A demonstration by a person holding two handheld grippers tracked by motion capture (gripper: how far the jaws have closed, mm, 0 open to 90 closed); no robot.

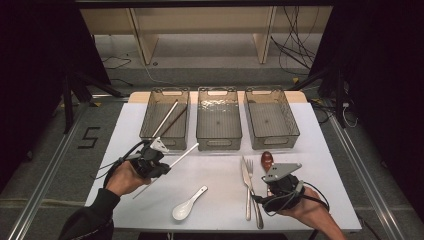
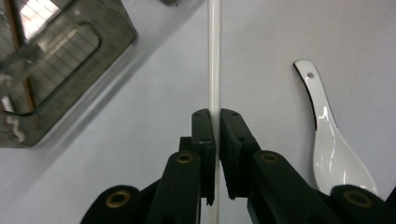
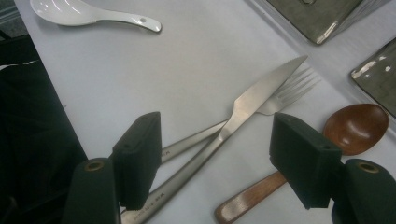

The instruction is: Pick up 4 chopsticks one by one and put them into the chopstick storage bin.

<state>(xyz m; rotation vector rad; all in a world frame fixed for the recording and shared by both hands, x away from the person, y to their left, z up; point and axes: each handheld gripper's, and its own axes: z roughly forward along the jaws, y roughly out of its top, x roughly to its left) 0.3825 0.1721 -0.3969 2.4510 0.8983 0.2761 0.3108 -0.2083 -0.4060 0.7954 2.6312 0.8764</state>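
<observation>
My left gripper (image 1: 161, 162) (image 2: 216, 115) is shut on a white chopstick (image 1: 184, 154) (image 2: 214, 65), held slanted above the table in front of the left bin (image 1: 147, 117) (image 2: 107, 35). That bin holds a white and a brown chopstick (image 1: 168, 118). My right gripper (image 1: 273, 174) (image 3: 217, 130) stands open over the handles of a steel knife (image 1: 246, 175) (image 3: 261, 91) and fork (image 1: 253, 186) (image 3: 294, 86). A brown wooden spoon (image 1: 266, 159) (image 3: 357, 126) lies just beside its right jaw. A white ceramic spoon (image 1: 186, 206) (image 2: 334, 149) (image 3: 79, 11) rests near the front edge.
Three clear grey bins stand in a row at the back of the white table (image 1: 320, 165); the middle bin (image 1: 218, 91) and right bin (image 1: 292, 120) look empty. Open table surface lies between the white spoon and the knife.
</observation>
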